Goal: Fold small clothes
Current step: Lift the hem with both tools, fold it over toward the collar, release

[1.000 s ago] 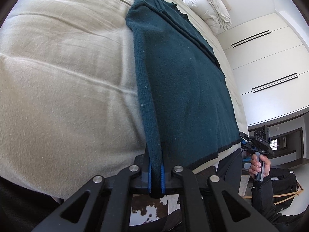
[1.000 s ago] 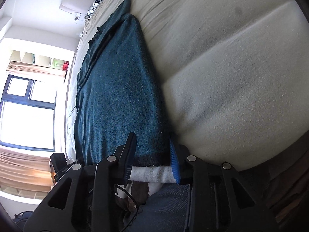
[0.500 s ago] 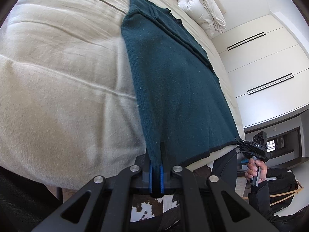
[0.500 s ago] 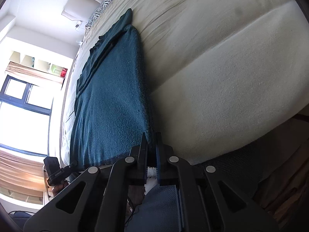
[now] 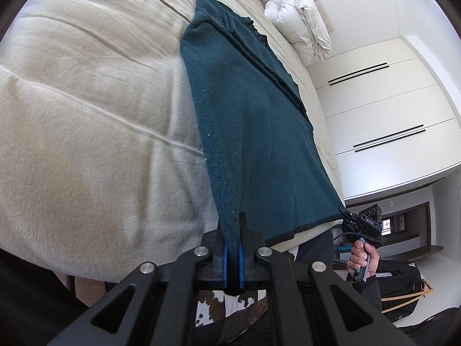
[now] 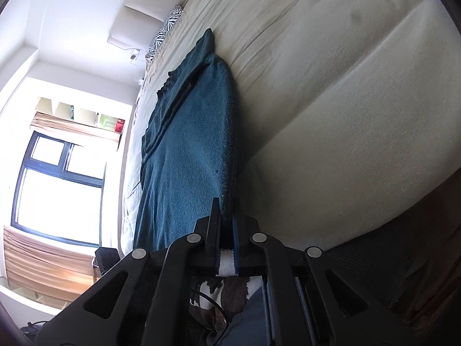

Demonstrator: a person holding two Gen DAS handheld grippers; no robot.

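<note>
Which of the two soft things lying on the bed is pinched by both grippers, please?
The dark teal garment, spread flat with both near corners clamped. The white duvet bundle lies rolled up at the far end of the bed, untouched.

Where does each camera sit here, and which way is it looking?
Left wrist: rides the left gripper, looking along the bed; jaws shut on the sweater hem corner. The right gripper and right hand show beyond.
Right wrist: rides the right gripper, looking along the bed toward the window; jaws shut on the hem's other corner.
Both share the sweater, bed and zebra pillow.
</note>
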